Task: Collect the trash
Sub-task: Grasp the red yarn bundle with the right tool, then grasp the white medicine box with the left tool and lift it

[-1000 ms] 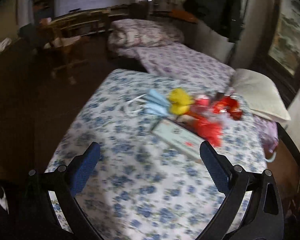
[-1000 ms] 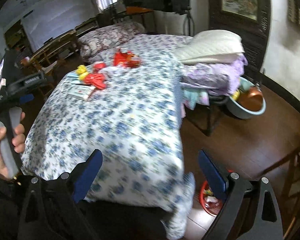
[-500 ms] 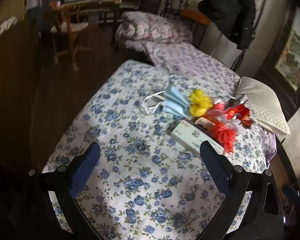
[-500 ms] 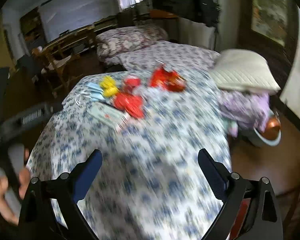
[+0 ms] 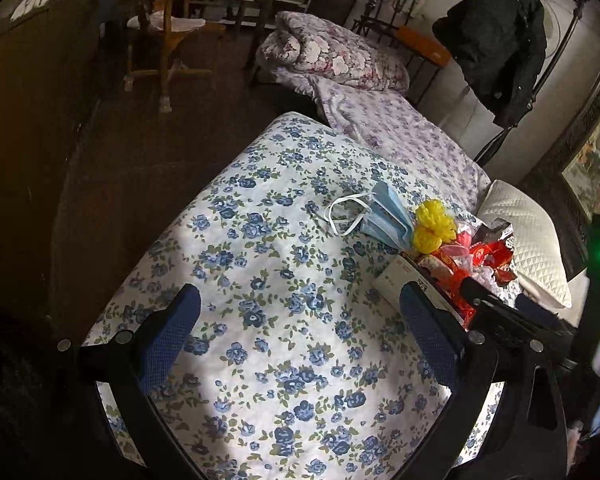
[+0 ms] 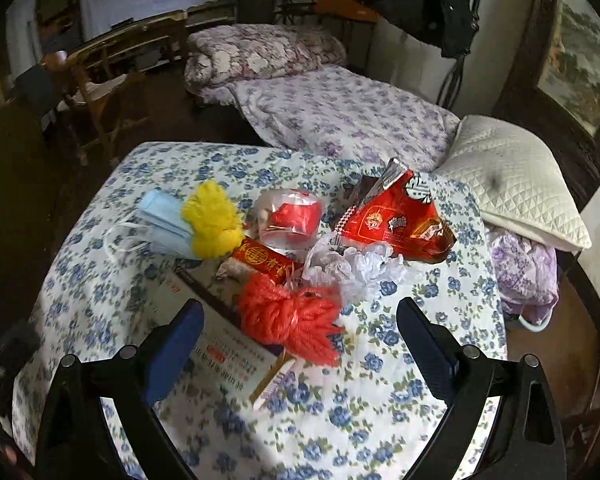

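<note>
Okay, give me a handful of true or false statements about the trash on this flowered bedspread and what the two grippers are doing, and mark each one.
1. The right gripper is open and holds nothing. True.
2. The light blue face mask lies right beside the yellow fluffy bundle. True.
3. The left gripper is shut on the face mask. False: it is open and empty over the blue-flowered bedspread, short of the mask.
4. The red snack wrapper lies on the white quilted pillow. False: it lies on the bedspread, beside the pillow.
5. The red mesh bundle is the piece of trash nearest the right gripper. True.
</note>
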The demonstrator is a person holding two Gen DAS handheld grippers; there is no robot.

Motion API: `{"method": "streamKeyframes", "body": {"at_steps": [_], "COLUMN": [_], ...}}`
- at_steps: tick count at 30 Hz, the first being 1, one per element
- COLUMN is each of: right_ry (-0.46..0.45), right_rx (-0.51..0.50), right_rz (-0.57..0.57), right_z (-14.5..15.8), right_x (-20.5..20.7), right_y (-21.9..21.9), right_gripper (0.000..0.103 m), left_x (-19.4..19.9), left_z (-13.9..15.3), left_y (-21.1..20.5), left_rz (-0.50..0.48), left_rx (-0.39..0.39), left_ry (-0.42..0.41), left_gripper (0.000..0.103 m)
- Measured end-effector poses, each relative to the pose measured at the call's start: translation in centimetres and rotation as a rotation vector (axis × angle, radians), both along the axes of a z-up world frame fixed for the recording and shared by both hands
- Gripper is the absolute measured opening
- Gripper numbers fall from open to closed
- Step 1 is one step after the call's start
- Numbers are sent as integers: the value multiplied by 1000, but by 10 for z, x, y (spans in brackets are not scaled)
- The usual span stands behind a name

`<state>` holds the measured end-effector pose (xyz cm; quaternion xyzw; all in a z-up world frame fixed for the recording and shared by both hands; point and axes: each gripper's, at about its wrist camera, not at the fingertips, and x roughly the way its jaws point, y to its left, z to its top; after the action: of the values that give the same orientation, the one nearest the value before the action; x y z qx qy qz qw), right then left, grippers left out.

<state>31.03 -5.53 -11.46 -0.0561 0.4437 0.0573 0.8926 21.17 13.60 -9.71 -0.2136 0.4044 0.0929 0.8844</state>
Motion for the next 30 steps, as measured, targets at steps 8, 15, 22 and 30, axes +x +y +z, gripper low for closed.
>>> {"method": "streamKeyframes", "body": {"at_steps": [8, 15, 22, 30], "right_ry": [68, 0, -69, -93], "right_rx": [0, 96, 209, 305], "right_rz": [-50, -18, -51, -52], "right_z": [-23, -7, -1, 6], "right_x": [16, -36, -140, -167], "right_y": [-3, -39, -88, -115], "right_gripper": [55, 46, 46, 47], "left_x": [-1, 2, 28, 64], "left_z": [0, -4, -28, -47], "left_y": [1, -3, -53, -120], "left_rz": [-2, -26, -175, -225], "left_rx": [-9, -11, -101, -11], "left_ry": [-4, 10, 108, 204], "left_gripper": [96, 96, 96, 96]}}
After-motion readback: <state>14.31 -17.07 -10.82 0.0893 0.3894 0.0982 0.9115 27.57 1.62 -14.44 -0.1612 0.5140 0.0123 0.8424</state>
